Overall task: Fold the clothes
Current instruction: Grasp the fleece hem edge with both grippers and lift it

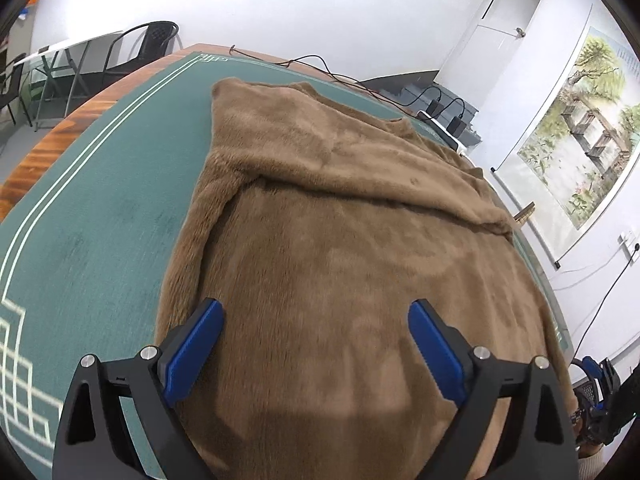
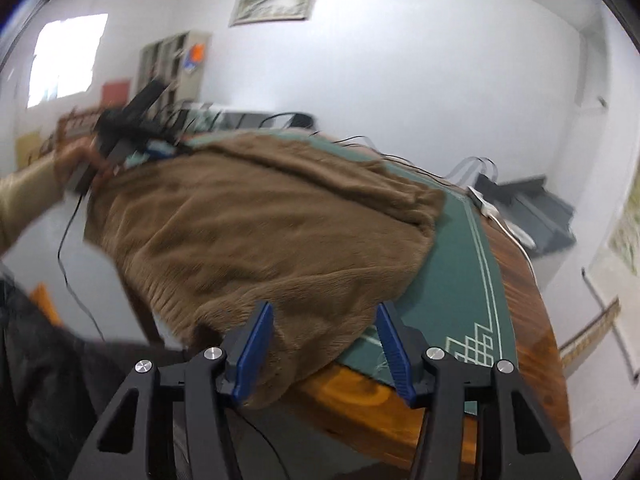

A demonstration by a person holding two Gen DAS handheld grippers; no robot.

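Note:
A brown fleece garment (image 1: 340, 220) lies spread on the green table mat (image 1: 100, 200), with one part folded across its far half. My left gripper (image 1: 315, 306) hovers over the near part of the garment, jaws wide open and nothing between the blue pads (image 1: 200, 344). In the right wrist view the garment (image 2: 260, 220) hangs a little over the wooden table edge (image 2: 360, 392). My right gripper (image 2: 324, 309) stands at that overhanging corner, jaws partly apart with the cloth between them and the pads not pressing it. The picture is blurred.
Black cables (image 1: 320, 66) and a white power strip (image 1: 444, 128) lie at the table's far side. Black chairs (image 1: 140, 48) and a small table stand beyond the left edge. A hand in a beige sleeve (image 2: 28, 192) holds the left gripper (image 2: 120, 136) across the garment.

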